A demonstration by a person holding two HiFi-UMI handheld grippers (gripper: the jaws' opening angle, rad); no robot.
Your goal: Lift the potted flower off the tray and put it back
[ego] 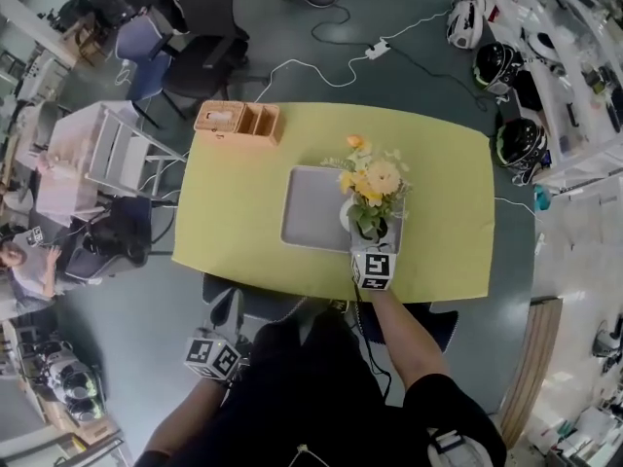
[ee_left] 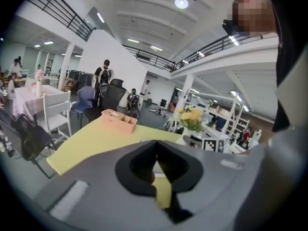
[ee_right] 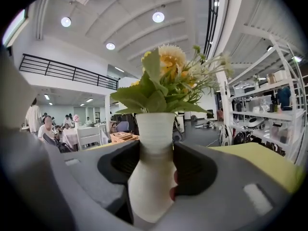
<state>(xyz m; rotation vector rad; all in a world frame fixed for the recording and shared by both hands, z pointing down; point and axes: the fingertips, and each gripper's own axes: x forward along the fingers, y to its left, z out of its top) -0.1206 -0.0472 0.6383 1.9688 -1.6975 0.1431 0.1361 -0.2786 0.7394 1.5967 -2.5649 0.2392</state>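
The potted flower is a white ribbed vase [ee_right: 153,143] with yellow blooms and green leaves [ego: 373,178]. In the head view it stands upright over the near right corner of the grey tray [ego: 311,207] on the yellow table [ego: 438,183]. My right gripper [ego: 373,246] is shut on the vase's narrow neck, one pad on each side. The gripper body hides the vase's base, so I cannot tell whether it touches the tray. My left gripper [ego: 214,353] hangs off the table's near edge at the lower left. Its jaws [ee_left: 156,153] meet with nothing between them.
A wooden compartment box [ego: 238,122] sits at the table's far left corner. White chairs [ego: 117,149] and dark office chairs stand to the left, and cables run across the floor behind the table. Shelving with helmets lines the right side. A seated person is at the left edge.
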